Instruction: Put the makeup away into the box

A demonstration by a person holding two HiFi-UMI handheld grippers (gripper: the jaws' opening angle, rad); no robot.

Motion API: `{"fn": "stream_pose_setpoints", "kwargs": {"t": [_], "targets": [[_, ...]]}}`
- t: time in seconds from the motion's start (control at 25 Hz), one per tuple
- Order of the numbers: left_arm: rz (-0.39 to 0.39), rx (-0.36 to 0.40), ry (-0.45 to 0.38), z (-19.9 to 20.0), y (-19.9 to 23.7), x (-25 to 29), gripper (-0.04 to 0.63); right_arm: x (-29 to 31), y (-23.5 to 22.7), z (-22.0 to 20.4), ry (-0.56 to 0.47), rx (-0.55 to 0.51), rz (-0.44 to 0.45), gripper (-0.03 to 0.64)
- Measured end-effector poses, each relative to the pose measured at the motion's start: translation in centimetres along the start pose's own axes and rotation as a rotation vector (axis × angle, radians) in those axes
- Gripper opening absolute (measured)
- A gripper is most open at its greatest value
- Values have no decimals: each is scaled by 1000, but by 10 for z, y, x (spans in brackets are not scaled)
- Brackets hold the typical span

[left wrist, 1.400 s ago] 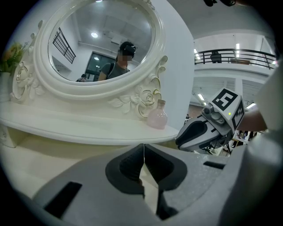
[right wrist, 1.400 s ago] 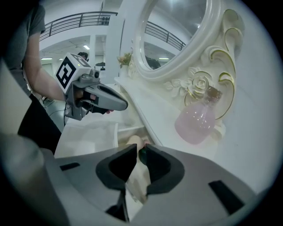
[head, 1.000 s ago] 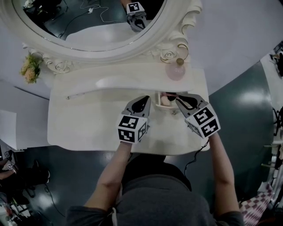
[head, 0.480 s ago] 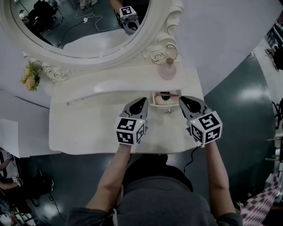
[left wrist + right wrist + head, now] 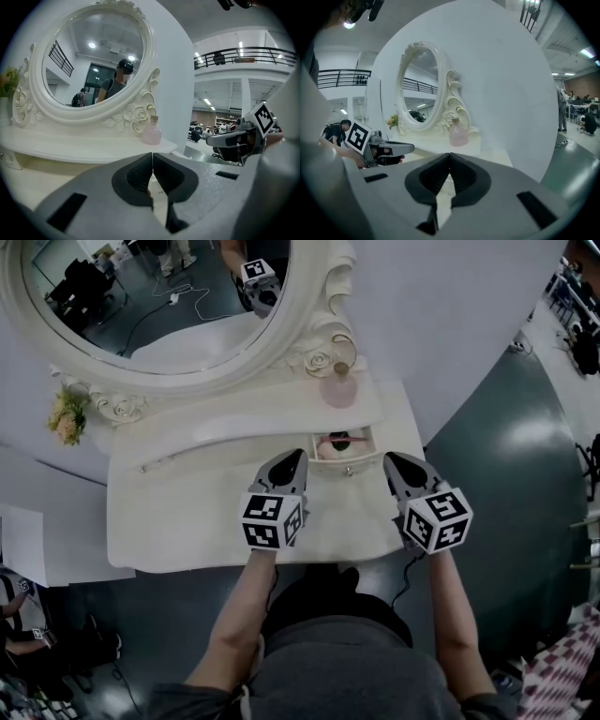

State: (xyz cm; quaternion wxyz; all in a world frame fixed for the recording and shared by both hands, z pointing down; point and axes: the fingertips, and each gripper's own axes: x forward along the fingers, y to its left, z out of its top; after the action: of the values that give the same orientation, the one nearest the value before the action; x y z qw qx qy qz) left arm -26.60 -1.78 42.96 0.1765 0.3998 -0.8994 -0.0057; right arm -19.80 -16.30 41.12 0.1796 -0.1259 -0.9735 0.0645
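Observation:
A small open box (image 5: pixel 343 463) sits on the white vanity top (image 5: pixel 187 512), between my two grippers. Pink and dark makeup (image 5: pixel 339 440) lies inside it. My left gripper (image 5: pixel 296 457) hovers just left of the box, shut and holding nothing; its tips meet in the left gripper view (image 5: pixel 152 157). My right gripper (image 5: pixel 391 460) hangs to the right of the box, apart from it. Its jaws have just been closing and now stand shut with nothing between them (image 5: pixel 449 157).
A pink perfume bottle (image 5: pixel 339 391) stands on the raised shelf behind the box, below the oval mirror (image 5: pixel 169 296). Flowers (image 5: pixel 64 416) sit at the far left. The table's right edge (image 5: pixel 412 493) drops to the dark floor beside my right gripper.
My right gripper has drawn back from the box toward the table's right edge, rolled, and shut its jaws. The left gripper has stayed about where it was.

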Motion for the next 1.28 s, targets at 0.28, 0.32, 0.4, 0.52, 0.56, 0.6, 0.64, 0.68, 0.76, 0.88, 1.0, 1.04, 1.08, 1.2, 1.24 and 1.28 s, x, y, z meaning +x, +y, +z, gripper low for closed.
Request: {"fn": "stream_pose_setpoints", "kwargs": {"t": [0.28, 0.32, 0.4, 0.52, 0.56, 0.6, 0.64, 0.68, 0.76, 0.88, 1.0, 1.04, 1.08, 1.2, 1.24, 1.28], "targets": [[6, 8, -7, -1, -11, -8, 8, -15, -2, -9, -14, 24, -28, 5], [8, 8, -8, -1, -13, -9, 8, -17, -3, -10, -17, 21, -33, 5], [10, 9, -10, 0, -16, -11, 8, -22, -3, -10, -27, 13, -42, 5], [13, 12, -12, 0, -20, -16, 8, -29, -3, -9, -42, -17, -62, 3], [14, 13, -13, -1, -21, -17, 8, -32, -2, -9, -46, -30, -70, 3], [14, 14, -13, -1, -22, -19, 8, -33, -1, -9, -51, -41, -78, 3], [14, 15, -14, -1, -23, -20, 8, -35, -1, -9, -55, -48, -83, 3], [14, 16, -14, -1, -24, -21, 8, -36, 0, -8, -60, -51, -87, 3], [15, 18, -16, -1, -26, -22, 8, -38, 0, -9, -67, -50, -92, 3], [16, 19, -18, -1, -27, -24, 8, -39, 0, -11, -69, -39, -95, 3], [19, 20, -16, -2, -28, -26, 8, -40, 0, -13, -67, -23, -95, 3], [19, 21, -15, -2, -29, -27, 8, -41, -1, -13, -67, -20, -96, 3], [20, 21, -14, -2, -29, -27, 8, -41, -1, -14, -67, -17, -98, 3], [23, 24, -10, -2, -28, -27, 8, -39, -1, -16, -69, -13, -105, 3], [23, 24, -10, -2, -27, -26, 8, -38, -1, -16, -69, -12, -107, 3], [24, 24, -11, -2, -26, -26, 8, -37, -1, -17, -70, -11, -109, 3]]}}
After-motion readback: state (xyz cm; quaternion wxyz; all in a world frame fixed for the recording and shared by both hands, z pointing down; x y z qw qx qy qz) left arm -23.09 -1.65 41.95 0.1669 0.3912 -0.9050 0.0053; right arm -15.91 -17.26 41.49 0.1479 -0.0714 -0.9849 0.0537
